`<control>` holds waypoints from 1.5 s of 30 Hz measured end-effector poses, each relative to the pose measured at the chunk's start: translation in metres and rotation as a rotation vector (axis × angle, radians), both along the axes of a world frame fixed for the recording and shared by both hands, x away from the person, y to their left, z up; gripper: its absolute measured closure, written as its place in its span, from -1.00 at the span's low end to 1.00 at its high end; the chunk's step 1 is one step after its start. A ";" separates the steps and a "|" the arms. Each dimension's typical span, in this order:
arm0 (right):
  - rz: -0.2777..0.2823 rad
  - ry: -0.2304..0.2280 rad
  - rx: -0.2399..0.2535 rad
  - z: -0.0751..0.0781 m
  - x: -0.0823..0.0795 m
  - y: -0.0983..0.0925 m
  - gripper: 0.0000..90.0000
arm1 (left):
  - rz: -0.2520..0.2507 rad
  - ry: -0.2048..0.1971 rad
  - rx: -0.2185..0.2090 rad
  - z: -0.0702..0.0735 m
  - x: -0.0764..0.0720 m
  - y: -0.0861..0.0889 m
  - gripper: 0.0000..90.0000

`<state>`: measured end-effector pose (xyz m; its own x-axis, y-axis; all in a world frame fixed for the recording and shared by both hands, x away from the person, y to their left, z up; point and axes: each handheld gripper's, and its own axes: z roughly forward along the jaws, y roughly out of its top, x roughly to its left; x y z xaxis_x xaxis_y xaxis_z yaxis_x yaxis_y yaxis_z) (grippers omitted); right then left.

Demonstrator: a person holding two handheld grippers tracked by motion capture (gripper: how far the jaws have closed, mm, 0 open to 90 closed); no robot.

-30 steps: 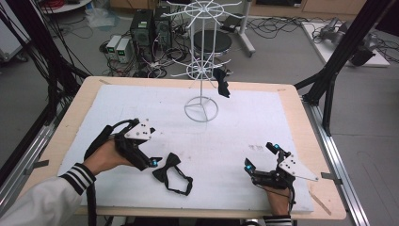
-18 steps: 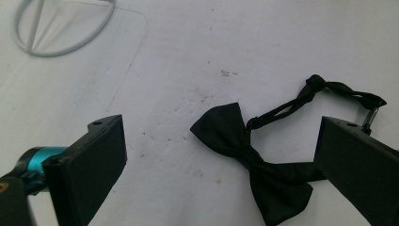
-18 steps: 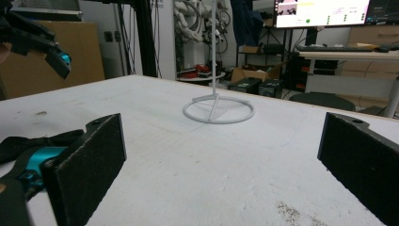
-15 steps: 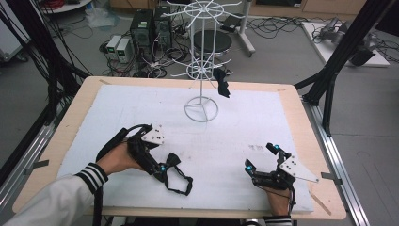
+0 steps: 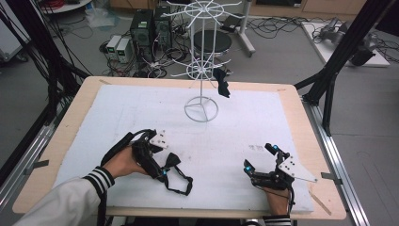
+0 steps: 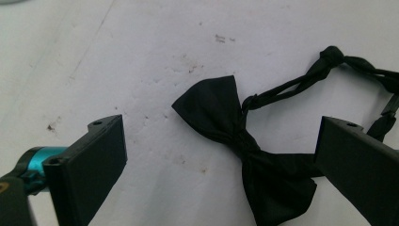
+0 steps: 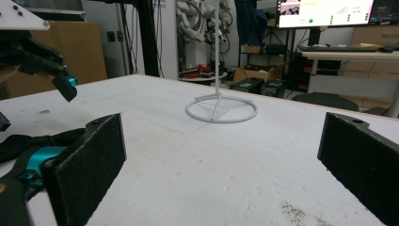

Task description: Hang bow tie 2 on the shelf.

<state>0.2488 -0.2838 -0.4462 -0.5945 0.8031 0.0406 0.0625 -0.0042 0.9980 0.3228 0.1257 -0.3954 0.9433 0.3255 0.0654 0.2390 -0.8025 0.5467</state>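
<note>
A black bow tie [image 5: 172, 160] with a thin strap loop [image 5: 184, 185] lies on the white mat near the front left. My left gripper [image 5: 165, 166] is down over it, open. In the left gripper view the bow tie [image 6: 244, 146] lies flat between the two spread jaws, and I cannot tell whether they touch it. My right gripper [image 5: 259, 157] rests at the front right, open, nothing between its jaws. A second black bow tie [image 5: 222, 84] hangs from the white wire rack [image 5: 201, 70].
The rack's ring base [image 7: 221, 111] stands at the mat's far middle, seen ahead in the right gripper view. The white mat [image 5: 263, 113] covers a wooden table [image 5: 70, 117]. Black frame posts [image 5: 339, 56], computers and cables lie beyond the table.
My left gripper has moved right and forward to the bow tie, and its jaws now stand on either side of it. The right gripper has stayed put.
</note>
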 end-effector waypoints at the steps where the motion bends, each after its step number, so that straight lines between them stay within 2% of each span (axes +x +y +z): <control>1: 0.001 -0.002 -0.003 0.000 0.000 0.000 -0.99 | 0.008 0.005 -0.004 -0.001 0.000 0.000 -0.90; 3: -0.001 -0.002 -0.006 -0.001 0.001 0.000 -0.99 | 0.000 0.015 -0.004 -0.004 -0.001 0.000 -0.77; 5: -0.001 0.004 -0.002 -0.001 0.000 0.001 -0.99 | 0.002 0.012 -0.001 -0.007 -0.001 -0.001 -0.77; 14: 0.001 -0.005 -0.005 -0.002 0.001 0.002 -0.99 | 0.009 0.051 0.034 -0.014 0.001 -0.005 -0.74; 19: -0.001 -0.009 -0.004 -0.003 0.000 0.003 -0.99 | 0.017 0.074 0.051 -0.017 0.001 -0.008 -0.61; 25: 0.001 -0.012 -0.007 -0.004 -0.001 0.004 -0.99 | 0.034 0.089 0.068 -0.018 0.000 -0.014 -0.51; 27: -0.003 -0.008 -0.007 -0.005 -0.001 0.005 -0.99 | 0.039 0.077 0.084 -0.018 -0.002 -0.015 -0.46; 33: 0.001 -0.004 -0.008 -0.005 0.000 0.007 -0.99 | 0.033 0.107 0.092 -0.018 -0.001 -0.015 -0.27; 38: -0.005 -0.004 -0.003 -0.005 0.000 0.007 -0.99 | 0.045 0.108 0.114 -0.019 -0.001 -0.016 -0.17; 45: -0.001 -0.004 -0.002 -0.005 0.000 0.009 -0.99 | 0.062 0.122 0.124 -0.018 0.000 -0.018 -0.01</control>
